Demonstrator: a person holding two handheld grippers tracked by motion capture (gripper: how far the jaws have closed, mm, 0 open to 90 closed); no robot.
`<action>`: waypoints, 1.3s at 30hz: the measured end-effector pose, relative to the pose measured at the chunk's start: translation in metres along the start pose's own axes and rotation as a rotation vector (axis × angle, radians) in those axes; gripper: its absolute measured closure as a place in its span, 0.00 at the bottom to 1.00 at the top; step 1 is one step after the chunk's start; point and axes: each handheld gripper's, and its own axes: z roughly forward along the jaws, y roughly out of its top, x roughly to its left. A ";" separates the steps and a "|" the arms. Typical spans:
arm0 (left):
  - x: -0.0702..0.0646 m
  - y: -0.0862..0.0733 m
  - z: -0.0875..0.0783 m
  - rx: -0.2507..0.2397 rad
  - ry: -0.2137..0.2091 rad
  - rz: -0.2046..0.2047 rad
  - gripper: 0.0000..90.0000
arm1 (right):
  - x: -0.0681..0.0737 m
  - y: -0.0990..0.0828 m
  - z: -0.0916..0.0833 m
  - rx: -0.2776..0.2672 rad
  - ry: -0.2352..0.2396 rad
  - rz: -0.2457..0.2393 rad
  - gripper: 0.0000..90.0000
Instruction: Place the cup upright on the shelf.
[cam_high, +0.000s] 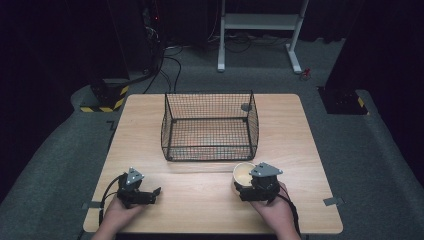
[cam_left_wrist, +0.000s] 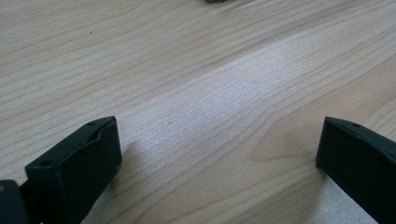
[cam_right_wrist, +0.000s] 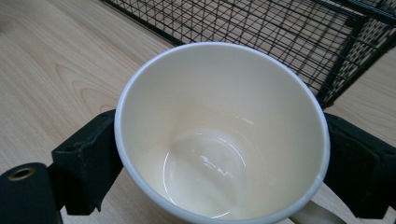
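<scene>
A cream mug (cam_high: 243, 173) stands on the wooden table (cam_high: 200, 207) near the front right. My right gripper (cam_high: 244, 183) is shut on it. In the right gripper view the mug (cam_right_wrist: 219, 140) is empty and glossy inside, and a black jaw presses on each side of its wall. My left gripper (cam_high: 154, 195) rests near the front left, pointing right. It is open, with only bare wood between its wide-set jaws (cam_left_wrist: 218, 126). A black wire basket (cam_high: 207, 150) sits empty at the table's middle, just beyond the mug (cam_right_wrist: 261, 23).
A small grey round mark (cam_high: 246, 106) lies on the table behind the basket's right corner. Grey carpet surrounds the table. A white desk frame (cam_high: 260, 22) stands at the back, and a yellow-black striped base (cam_high: 105, 100) at the back left.
</scene>
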 end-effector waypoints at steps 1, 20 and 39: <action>0.000 0.000 0.000 0.000 0.000 0.000 0.00 | 0.002 0.001 0.001 0.004 -0.002 0.002 0.09; 0.001 0.000 0.000 0.001 -0.006 0.010 0.00 | -0.001 0.019 0.010 0.100 0.023 0.024 0.09; 0.001 0.000 0.000 0.001 -0.010 0.015 0.00 | -0.001 0.026 0.014 0.143 0.028 0.050 0.10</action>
